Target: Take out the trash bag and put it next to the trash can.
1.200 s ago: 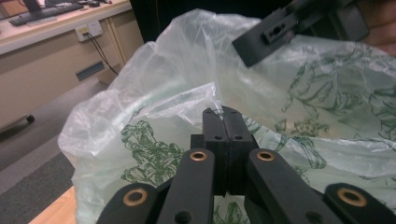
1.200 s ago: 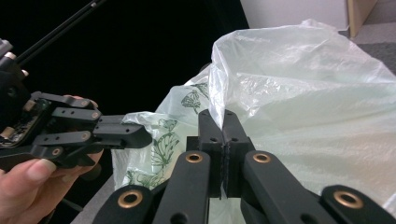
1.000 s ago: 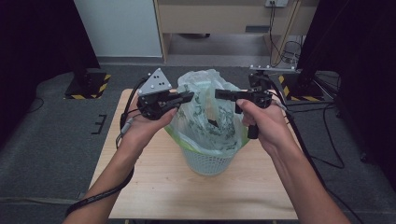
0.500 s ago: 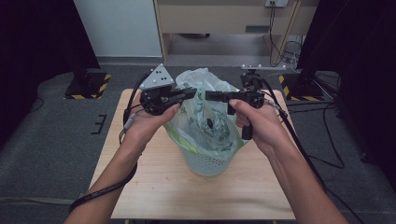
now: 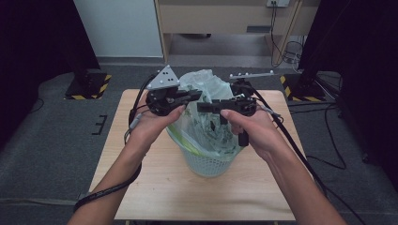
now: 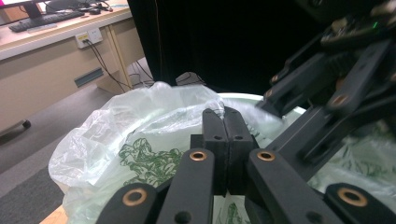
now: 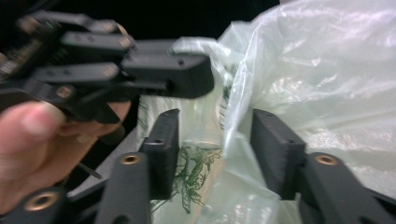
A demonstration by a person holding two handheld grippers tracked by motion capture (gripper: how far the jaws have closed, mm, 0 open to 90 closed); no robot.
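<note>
Bag [image 5: 206, 117] sits loose in the basket [image 5: 206, 164], rim not yet fitted: left hand-held gripper [image 5: 197, 95] clenched, seemingly on nothing, right hand-held gripper [image 5: 202, 107] just opening, film between its jaws.

You get soft, even light on the table [image 5: 155, 187], with dark curtains at both sides. Your right gripper view is blurred: the thumb [image 7: 42, 121] beside its fingers [image 7: 163, 140] smears, and the plastic bag [image 7: 327, 70] beyond them glares white.
</note>
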